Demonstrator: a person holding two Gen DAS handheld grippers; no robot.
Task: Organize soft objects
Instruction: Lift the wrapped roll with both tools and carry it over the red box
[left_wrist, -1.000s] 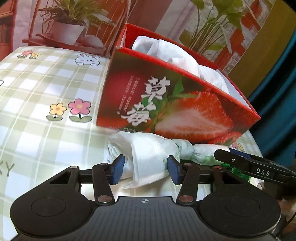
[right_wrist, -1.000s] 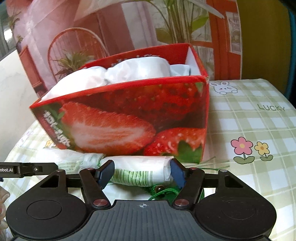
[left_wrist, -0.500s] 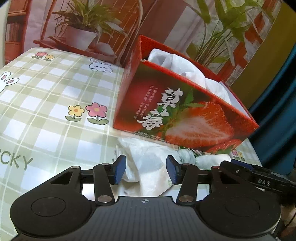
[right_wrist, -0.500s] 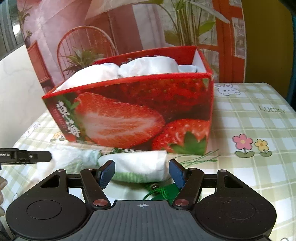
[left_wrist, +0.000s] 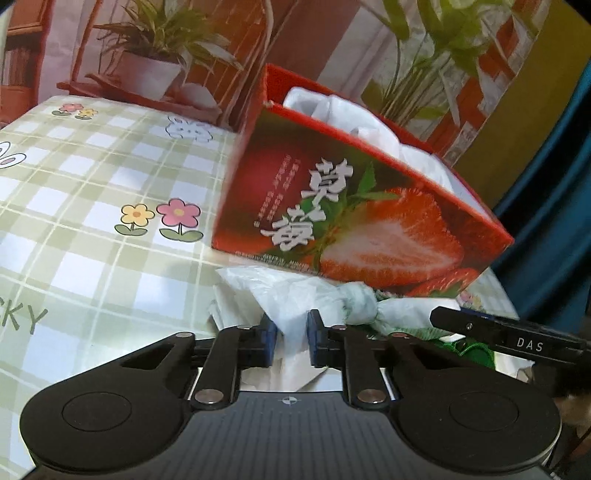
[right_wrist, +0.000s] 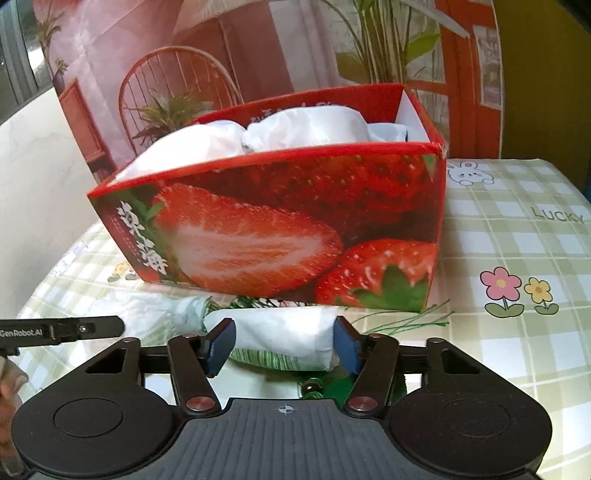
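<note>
Bag (left_wrist: 295, 295), a white plastic one knotted in the middle with green print past the knot, lies on the checked tablecloth (left_wrist: 92, 229) just in front of the red strawberry box (left_wrist: 354, 221), which already holds other white bags (left_wrist: 354, 118). From the left wrist, the left gripper (left_wrist: 290, 341) has its blue pads closing on the bag's crumpled loose end, the plastic bunched and pinched between them; the knot sits just to the right of the pads, and a black bar of the right gripper (left_wrist: 517, 341) crosses the lower right corner. From the right wrist, the right gripper (right_wrist: 284, 345) straddles the bag's (right_wrist: 284, 332) other, fuller end, its jaws closing with the pads at either side of the bundle; whether they press it yet cannot be told. A green cord (right_wrist: 332, 386) lies under that end. The box (right_wrist: 295, 236) stands directly behind, and the left gripper's (right_wrist: 66, 330) bar shows at the left edge.
</note>
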